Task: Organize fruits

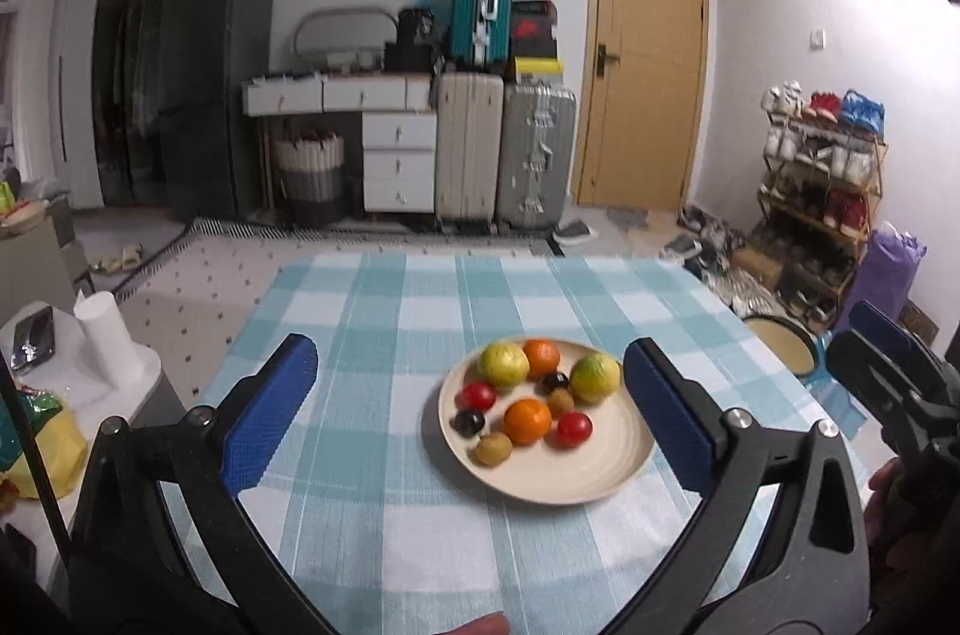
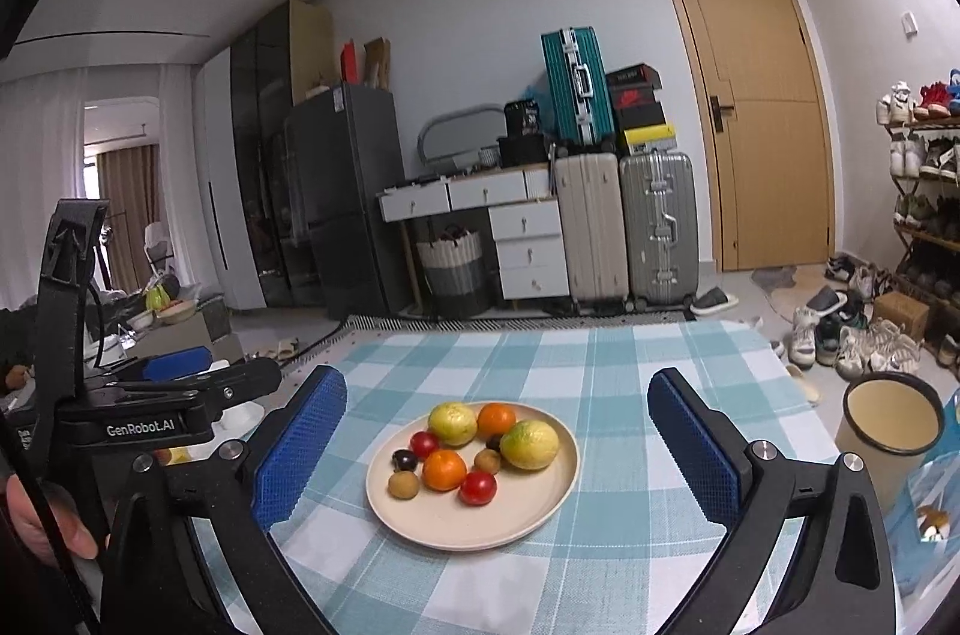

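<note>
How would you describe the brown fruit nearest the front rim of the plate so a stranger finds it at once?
Start at the checked tablecloth and find the cream plate of fruit. At the front of the pile, left of an orange and below a dark plum, lies the small brown fruit. It is dull tan and rough-looking, unlike the shiny red tomato to the orange's right.

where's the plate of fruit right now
In both wrist views the plate sits mid-table on the checked cloth, ahead of the open grippers, untouched.
</note>
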Motion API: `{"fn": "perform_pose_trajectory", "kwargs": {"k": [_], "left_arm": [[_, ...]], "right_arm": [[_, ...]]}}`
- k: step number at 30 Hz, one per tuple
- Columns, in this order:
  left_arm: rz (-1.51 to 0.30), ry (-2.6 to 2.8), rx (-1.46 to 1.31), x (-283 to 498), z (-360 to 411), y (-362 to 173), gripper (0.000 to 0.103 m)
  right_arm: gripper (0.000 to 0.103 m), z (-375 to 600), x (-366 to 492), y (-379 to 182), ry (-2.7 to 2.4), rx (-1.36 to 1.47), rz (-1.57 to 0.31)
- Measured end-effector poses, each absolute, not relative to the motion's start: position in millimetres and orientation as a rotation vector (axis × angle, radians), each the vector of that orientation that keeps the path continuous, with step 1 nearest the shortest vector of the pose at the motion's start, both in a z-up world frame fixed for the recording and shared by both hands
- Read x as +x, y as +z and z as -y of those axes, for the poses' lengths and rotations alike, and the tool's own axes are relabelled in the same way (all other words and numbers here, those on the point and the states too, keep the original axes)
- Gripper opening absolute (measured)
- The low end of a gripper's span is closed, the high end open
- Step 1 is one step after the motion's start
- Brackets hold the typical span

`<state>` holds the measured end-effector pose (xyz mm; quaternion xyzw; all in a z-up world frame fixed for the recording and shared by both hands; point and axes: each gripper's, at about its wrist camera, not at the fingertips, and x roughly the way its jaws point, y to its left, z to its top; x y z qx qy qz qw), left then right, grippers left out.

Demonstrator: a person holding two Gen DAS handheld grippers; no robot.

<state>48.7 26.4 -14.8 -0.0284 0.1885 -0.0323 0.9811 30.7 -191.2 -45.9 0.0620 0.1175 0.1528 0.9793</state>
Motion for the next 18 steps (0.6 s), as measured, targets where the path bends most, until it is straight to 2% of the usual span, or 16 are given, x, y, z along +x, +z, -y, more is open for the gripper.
{"fn": "perform_pose_trajectory", "kwargs": {"k": [12, 18], "left_arm": [[-0.277, -0.038, -0.029, 23.7, -30.0, -17.1, 0.102], [-0.3, -0.039, -0.027, 21.1, -32.1, -21.7, 0.102]], "right_arm": [[0.103, 202.0, 13.7, -50.2, 0.266, 0.066, -0.176], [0.103, 204.8, 7.2, -52.9, 0.254, 0.048, -0.157]]}}
